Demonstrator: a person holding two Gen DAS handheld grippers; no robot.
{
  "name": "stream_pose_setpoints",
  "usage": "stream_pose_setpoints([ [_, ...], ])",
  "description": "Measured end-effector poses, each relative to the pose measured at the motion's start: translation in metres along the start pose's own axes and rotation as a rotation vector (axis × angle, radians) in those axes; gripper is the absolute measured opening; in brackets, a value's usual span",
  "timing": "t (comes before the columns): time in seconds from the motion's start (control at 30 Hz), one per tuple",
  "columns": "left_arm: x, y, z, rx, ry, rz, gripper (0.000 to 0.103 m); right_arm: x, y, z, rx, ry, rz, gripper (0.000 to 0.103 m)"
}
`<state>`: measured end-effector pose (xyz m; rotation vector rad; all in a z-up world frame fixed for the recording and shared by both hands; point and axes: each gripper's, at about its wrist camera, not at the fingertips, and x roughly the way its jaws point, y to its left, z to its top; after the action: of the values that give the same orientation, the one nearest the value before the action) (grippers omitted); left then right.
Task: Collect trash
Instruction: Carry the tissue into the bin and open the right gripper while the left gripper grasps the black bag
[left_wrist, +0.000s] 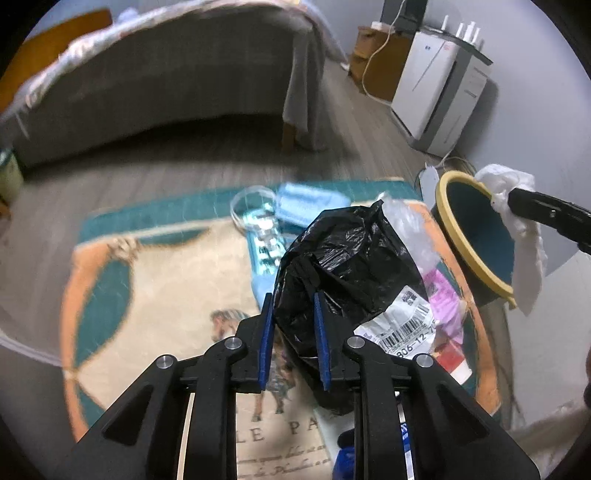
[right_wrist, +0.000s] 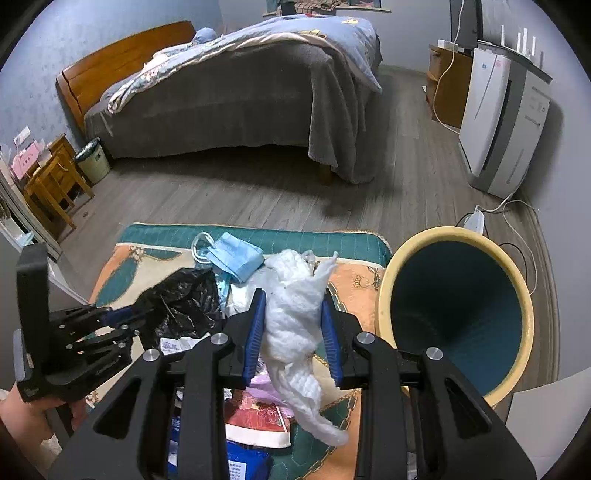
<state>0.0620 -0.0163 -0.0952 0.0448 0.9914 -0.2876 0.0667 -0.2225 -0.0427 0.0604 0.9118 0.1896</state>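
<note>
Down in the lower middle of the left wrist view, the left gripper (left_wrist: 293, 339) has its jaws clamped on a crumpled black plastic bag (left_wrist: 343, 266) lying on the patterned rug (left_wrist: 166, 280). Only this view shows the barcode label (left_wrist: 402, 325) tucked against the bag. In the right wrist view, the right gripper (right_wrist: 293, 332) has its jaws clamped on a wad of white tissue (right_wrist: 295, 325), left of the yellow-rimmed bin (right_wrist: 458, 314). That view alone shows the blue face mask (right_wrist: 236, 258) sharply, the bed (right_wrist: 229, 103) whole, and a hand (right_wrist: 22, 417) at lower left.
</note>
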Motion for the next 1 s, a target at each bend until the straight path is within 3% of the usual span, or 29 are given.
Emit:
stream_pose_setpoints([
  [0.23,-0.061,-0.005,0.021,0.012,-0.18,0.096,0.021,-0.029,-0.01,0.009,0.012,-0.08,0.003,0.029],
  [0.47,-0.096,-0.021,0.062,-0.001,-0.275,0.076,0.021,-0.05,-0.039,0.021,0.042,-0.159,-0.055,0.029],
  [0.8,-0.068,-0.091,0.113,0.164,-0.281,0.044,0.021,-0.039,-0.104,0.027,0.147,-0.187,-0.153,0.029],
  [1.0,-0.03,-0.124,0.122,0.165,-0.23,-0.045,0.022,-0.02,-0.144,0.031,0.19,-0.184,-0.209,0.029],
])
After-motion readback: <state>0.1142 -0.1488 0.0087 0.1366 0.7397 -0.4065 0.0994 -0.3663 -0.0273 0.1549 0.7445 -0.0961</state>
